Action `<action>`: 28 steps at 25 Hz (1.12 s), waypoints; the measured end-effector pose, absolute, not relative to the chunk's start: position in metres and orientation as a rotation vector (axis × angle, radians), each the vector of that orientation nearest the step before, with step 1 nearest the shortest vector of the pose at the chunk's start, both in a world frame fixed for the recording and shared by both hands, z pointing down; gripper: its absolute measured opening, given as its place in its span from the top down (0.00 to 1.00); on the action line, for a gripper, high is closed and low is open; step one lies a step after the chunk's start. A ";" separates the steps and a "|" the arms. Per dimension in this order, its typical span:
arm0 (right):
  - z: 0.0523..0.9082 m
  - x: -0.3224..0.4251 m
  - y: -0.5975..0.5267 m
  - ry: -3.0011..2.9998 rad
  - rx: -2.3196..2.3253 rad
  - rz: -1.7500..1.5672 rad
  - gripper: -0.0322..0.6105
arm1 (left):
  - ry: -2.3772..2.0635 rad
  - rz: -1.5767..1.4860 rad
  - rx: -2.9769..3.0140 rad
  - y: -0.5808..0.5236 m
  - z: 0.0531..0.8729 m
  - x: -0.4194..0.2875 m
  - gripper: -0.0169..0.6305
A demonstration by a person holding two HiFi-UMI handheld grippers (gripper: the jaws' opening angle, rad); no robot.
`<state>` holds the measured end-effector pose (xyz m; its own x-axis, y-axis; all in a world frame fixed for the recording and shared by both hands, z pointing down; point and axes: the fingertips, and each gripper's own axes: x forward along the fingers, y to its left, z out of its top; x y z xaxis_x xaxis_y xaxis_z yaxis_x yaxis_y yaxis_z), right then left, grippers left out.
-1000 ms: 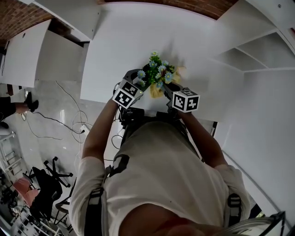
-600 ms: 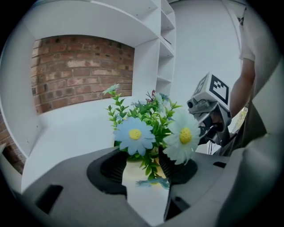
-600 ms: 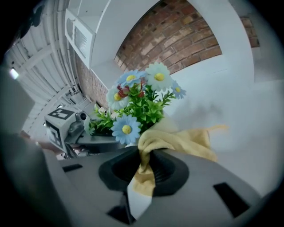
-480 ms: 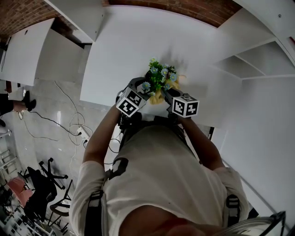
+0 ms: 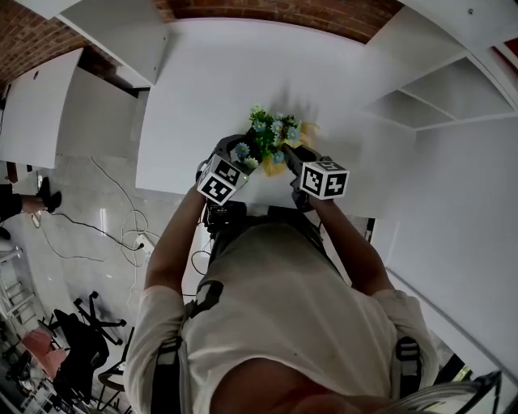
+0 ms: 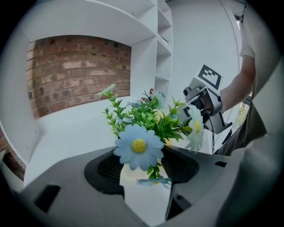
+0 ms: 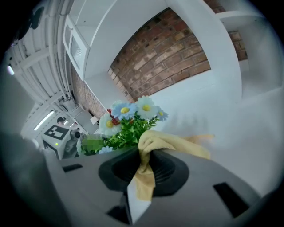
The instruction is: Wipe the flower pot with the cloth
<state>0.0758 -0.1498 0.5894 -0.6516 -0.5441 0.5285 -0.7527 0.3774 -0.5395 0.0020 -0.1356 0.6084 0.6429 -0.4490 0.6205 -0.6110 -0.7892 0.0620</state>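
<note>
A small pale flower pot (image 6: 131,171) of green stems with blue and white daisies (image 5: 269,136) stands near the front edge of the white table. My left gripper (image 5: 236,150) reaches to it from the left. Its jaws are opening, with the pot's body between the pads (image 6: 104,168). My right gripper (image 5: 290,156) comes in from the right, shut on a yellow cloth (image 7: 174,144). The cloth bunches out of the jaws and lies against the pot's right side, under the flowers (image 7: 128,116). Leaves and both grippers hide most of the pot in the head view.
The white table (image 5: 227,73) runs back to a brick wall (image 5: 283,10). White shelving (image 5: 441,89) stands on the right. Left of the table's front edge is floor with cables (image 5: 105,214) and office chairs (image 5: 77,348). The person's body fills the near side.
My right gripper with the cloth has shifted slightly beside the pot. The left gripper stays at the pot. The whole view has drifted a little.
</note>
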 end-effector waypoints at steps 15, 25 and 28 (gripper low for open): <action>0.614 0.049 -0.103 -2.332 0.982 1.156 0.84 | -0.873 0.828 2.625 -0.112 0.600 0.015 0.56; 0.599 0.072 -0.142 -2.339 1.106 1.137 0.83 | -0.782 1.005 2.655 -0.124 0.612 -0.002 0.51; 0.601 0.069 -0.143 -2.336 1.098 1.132 0.83 | -0.851 0.950 2.651 -0.126 0.611 0.000 0.51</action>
<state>0.0689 -0.1430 0.6013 -0.6524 -0.5018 0.5680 -0.7567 0.3899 -0.5247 -0.0003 -0.1259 0.6111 0.6275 -0.4521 0.6339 -0.5804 -0.8143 -0.0062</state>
